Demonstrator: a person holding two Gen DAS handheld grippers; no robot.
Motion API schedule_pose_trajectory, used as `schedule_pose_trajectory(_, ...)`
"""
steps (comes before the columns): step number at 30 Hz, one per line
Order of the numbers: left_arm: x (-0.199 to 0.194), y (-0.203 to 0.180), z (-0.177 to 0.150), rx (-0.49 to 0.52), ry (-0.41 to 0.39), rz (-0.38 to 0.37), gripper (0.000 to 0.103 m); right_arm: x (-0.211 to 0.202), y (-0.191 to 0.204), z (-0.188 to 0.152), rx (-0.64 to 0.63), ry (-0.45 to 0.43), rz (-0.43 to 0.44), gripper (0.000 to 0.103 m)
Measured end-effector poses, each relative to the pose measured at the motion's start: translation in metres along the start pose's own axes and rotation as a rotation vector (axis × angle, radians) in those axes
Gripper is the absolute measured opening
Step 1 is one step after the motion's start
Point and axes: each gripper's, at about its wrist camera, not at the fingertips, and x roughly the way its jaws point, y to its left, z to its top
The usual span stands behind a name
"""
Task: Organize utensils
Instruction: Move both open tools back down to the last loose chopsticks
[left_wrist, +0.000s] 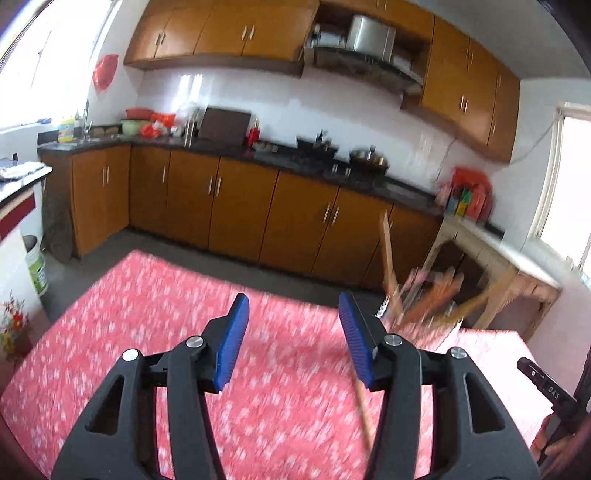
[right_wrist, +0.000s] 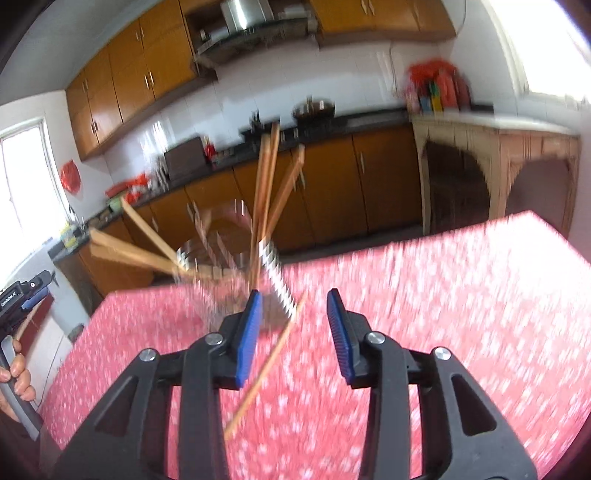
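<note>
Most chopsticks (right_wrist: 264, 184) stand bundled in the glass holder (right_wrist: 221, 266) at the worktop's (right_wrist: 443, 295) far edge — that part looks done. One loose chopstick (right_wrist: 266, 365) lies on the red cloth beside it, still to go in. Left gripper (left_wrist: 293, 332) and right gripper (right_wrist: 291, 325) hover with fingers spread, holding nothing.

Open red tablecloth (left_wrist: 147, 332) ahead and to the left of the left gripper (left_wrist: 293, 339). Blocked at its right by a glass holder (left_wrist: 421, 317) bristling with chopsticks (right_wrist: 266, 184); one loose chopstick (right_wrist: 266, 369) lying across the cloth between.
</note>
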Motion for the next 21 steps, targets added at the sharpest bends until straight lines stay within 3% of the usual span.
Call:
schedule_pose_trajectory(7,0.035,-0.014,-0.062,0.072,0.155,0.027,0.052,0.05,0.028,-0.061,-0.002,0.2,0.017,0.037)
schedule_pose_trajectory(12,0.051,-0.018,-0.093,0.079,0.263,0.005,0.052,0.082,0.054,-0.078,-0.043,0.289,-0.005,0.037)
schedule_pose_trajectory(16,0.052,-0.02,-0.103,0.076,0.29,-0.006,0.052,0.104,0.07,-0.085,-0.081,0.333,-0.064,0.036)
schedule_pose_trajectory(18,0.053,-0.021,-0.105,0.082,0.294,-0.01,0.053,0.11,0.072,-0.086,-0.097,0.344,-0.09,0.029)
schedule_pose_trajectory(20,0.053,-0.023,-0.107,0.085,0.3,-0.017,0.054,0.113,0.069,-0.085,-0.098,0.339,-0.117,0.012)
schedule_pose_trajectory(21,0.054,-0.025,-0.107,0.089,0.304,-0.023,0.054,0.112,0.066,-0.085,-0.093,0.339,-0.122,0.011)
